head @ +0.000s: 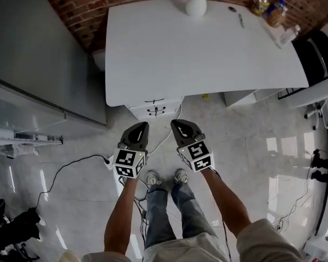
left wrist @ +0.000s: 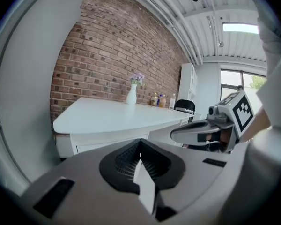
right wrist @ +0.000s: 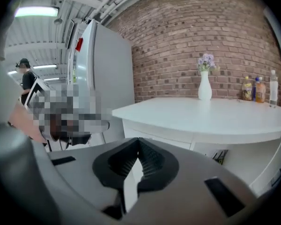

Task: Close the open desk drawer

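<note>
We hold the left tool point(head: 139, 126) and right tool point(head: 180, 124) fully closed, gripping nothing, well short of the drawer point(head: 154, 109) jutting from under the white bench point(head: 208, 59). We judge an off-centre push could jam it; the floor cable point(head: 71, 162) by our feet could trip us.

Blue jeans point(head: 172, 212), pale sleeves point(head: 262, 243), grey shoes point(head: 152, 178)

In my head view the desk top point(head: 197, 59) covers most of the drawer cabinet point(head: 156, 109). Only its front strip shows, and I cannot tell whether any of it stands open. The vase point(head: 197, 3) is cut off by the top edge, and the black chair point(head: 317, 59) by the right edge. The bottles point(head: 269, 10) at the far corner are too small to read.
</note>
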`<state>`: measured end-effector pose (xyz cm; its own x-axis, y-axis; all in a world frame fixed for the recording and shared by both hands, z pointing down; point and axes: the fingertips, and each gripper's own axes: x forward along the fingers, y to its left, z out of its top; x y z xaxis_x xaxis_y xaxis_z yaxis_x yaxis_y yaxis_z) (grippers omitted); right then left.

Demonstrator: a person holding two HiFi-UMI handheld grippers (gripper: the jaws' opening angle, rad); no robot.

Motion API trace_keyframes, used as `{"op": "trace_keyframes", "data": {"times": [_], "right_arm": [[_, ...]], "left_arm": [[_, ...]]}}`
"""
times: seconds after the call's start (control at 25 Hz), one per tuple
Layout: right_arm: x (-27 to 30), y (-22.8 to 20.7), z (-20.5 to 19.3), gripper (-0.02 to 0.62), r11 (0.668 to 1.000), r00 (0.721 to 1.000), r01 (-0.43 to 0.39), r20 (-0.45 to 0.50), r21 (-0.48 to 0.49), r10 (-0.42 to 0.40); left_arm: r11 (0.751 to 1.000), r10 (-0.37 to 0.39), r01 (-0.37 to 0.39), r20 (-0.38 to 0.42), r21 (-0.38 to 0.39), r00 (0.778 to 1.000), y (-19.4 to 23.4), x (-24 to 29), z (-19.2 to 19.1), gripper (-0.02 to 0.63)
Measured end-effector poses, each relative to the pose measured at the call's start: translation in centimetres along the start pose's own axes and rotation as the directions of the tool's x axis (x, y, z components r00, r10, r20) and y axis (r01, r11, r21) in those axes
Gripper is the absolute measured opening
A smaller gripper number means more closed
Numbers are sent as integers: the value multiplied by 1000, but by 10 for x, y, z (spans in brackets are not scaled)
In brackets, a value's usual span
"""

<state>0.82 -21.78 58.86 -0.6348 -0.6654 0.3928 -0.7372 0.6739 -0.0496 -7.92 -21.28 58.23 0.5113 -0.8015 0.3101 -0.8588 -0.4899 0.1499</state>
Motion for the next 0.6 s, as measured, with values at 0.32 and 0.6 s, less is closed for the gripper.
{"op": "trace_keyframes", "data": {"times": [0.32,0.6], "right_arm": [[-52,4,170,17,999,983,28,183,-39,-21],[-110,28,277,17,996,958,36,285,-84,-11]], "left_arm": [[997,-7,-3,134,79,991,-13,-47,154,12],[986,-24,-16,230,168,973,-47,-96,264,11]]}}
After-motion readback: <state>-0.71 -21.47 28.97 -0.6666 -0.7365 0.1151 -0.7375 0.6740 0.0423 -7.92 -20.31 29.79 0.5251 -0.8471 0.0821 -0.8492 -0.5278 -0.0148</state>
